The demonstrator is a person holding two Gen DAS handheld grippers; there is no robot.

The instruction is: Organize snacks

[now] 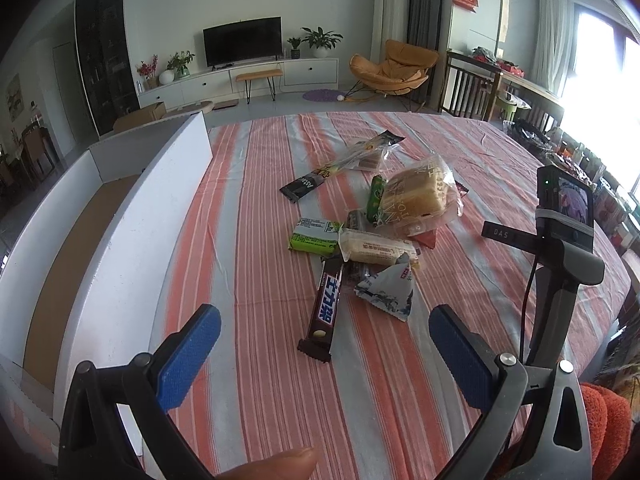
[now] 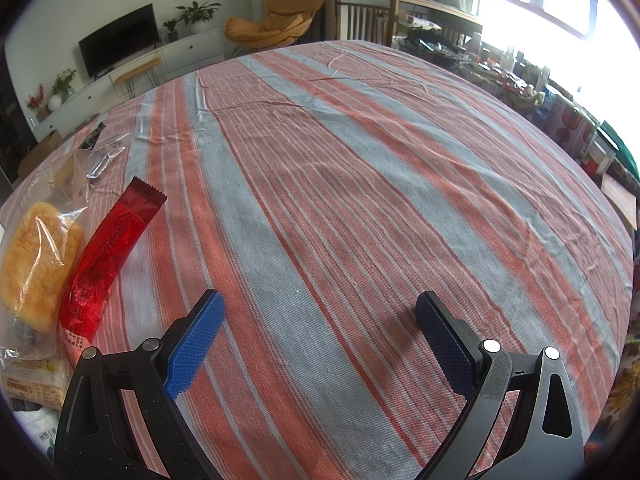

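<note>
A heap of snacks lies mid-table in the left wrist view: a brown chocolate bar (image 1: 323, 310) nearest, a white triangular pack (image 1: 387, 291), a green wafer pack (image 1: 314, 236), a cream bar (image 1: 376, 249), bagged bread (image 1: 418, 196) and a black stick pack (image 1: 306, 185). My left gripper (image 1: 324, 354) stands open just short of the chocolate bar, nothing between its fingers. My right gripper (image 2: 318, 340) is open over bare cloth; a red pack (image 2: 102, 264) and the bagged bread (image 2: 38, 264) lie to its left. The other handset (image 1: 564, 232) shows at the right.
A long white cardboard box (image 1: 120, 248) with a brown floor stands open along the table's left side. The striped tablecloth (image 2: 360, 184) covers the table. Cluttered boxes and jars (image 2: 560, 120) line the far right edge. A fingertip (image 1: 272, 466) shows at the bottom.
</note>
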